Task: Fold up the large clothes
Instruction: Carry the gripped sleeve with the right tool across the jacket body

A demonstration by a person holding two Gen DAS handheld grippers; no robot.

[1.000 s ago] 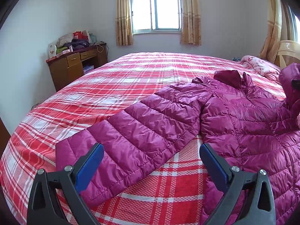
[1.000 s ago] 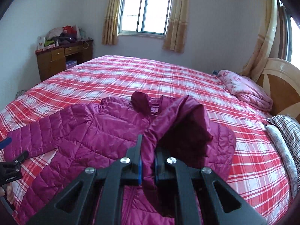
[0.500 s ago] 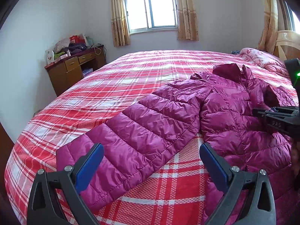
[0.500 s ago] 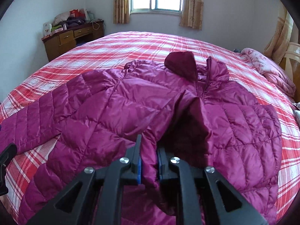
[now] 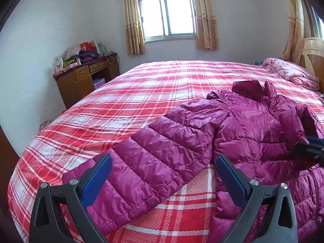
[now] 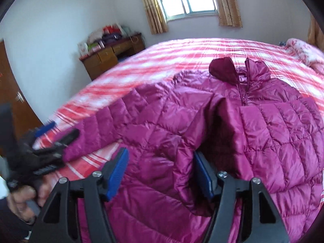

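Observation:
A magenta quilted puffer jacket [image 5: 253, 133] lies front up on the red plaid bed [image 5: 154, 93]. Its left sleeve [image 5: 158, 158] stretches out toward my left gripper [image 5: 162, 178], which is open and empty, with its jaws on either side of the sleeve near the cuff. In the right wrist view the right sleeve [image 6: 214, 133] lies folded across the jacket's chest [image 6: 283, 125]. My right gripper [image 6: 162, 172] is open just above it, the sleeve end between the pads. The left gripper [image 6: 52, 133] shows at the left, blurred.
A wooden desk [image 5: 85, 81] piled with clutter stands against the left wall. A window with curtains [image 5: 168, 16] is at the back. A pink blanket [image 5: 291, 75] and the headboard [image 5: 311, 56] are at the far right. A brown door [image 6: 12, 105] is at the left.
My right gripper, shut on the right sleeve before, carried it across the jacket's front, lowered it and opened. The left gripper stayed open over the left sleeve.

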